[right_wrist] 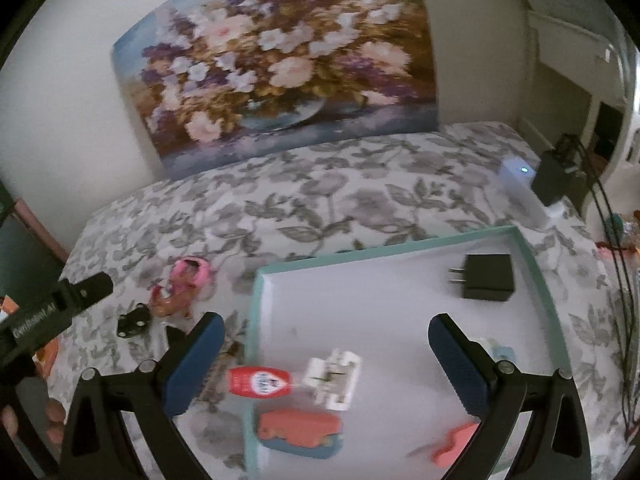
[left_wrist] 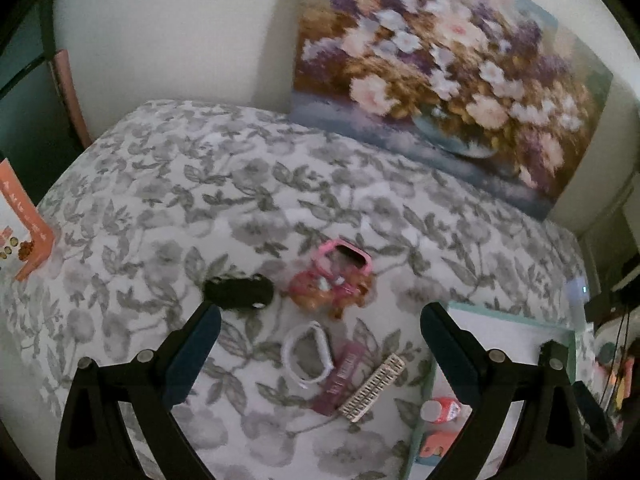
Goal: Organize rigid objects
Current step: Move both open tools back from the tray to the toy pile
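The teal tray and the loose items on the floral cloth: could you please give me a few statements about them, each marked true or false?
1. The black plug adapter lies inside the teal tray. True.
2. The right gripper is shut on the red bottle. False: its jaws stand wide open and hold nothing.
3. The white watch band lies on the floral cloth, outside the tray. True.
4. The black car key is in the tray. False: it lies on the cloth, left of the pink toy.
5. The left gripper is open. True.
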Tool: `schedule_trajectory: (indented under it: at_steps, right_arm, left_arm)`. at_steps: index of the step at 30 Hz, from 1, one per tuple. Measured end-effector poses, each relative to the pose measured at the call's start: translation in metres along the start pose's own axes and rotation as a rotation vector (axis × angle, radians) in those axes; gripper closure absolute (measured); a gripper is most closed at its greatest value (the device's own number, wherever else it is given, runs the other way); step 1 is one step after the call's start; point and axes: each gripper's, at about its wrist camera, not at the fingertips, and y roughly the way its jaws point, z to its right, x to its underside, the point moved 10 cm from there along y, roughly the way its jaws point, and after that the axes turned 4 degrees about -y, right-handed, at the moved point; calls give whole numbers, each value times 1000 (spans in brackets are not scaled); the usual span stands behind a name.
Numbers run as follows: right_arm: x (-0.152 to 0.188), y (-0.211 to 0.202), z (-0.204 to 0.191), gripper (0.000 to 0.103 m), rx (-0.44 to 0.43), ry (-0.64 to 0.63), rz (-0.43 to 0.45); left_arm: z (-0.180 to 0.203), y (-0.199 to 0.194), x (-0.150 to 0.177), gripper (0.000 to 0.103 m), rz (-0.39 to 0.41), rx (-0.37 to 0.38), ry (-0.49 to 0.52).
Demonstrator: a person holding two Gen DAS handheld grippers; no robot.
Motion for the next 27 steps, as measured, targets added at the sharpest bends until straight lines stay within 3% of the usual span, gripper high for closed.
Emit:
schedule_trajectory:
  at_steps: [16, 21, 27]
  right_arm:
    - [9, 22, -111, 0, -149, -112, -45]
    - [18, 37, -135, 0, -156, -159, -74]
    - [28, 56, -152, 0, -158, -193, -107]
  left_arm:
    - [-98, -2, -26, 3, 13, -72, -119]
    - [-121, 5, -27, 1, 17, -102, -157]
    - [-136, 28, -19, 1, -32, -128, -154]
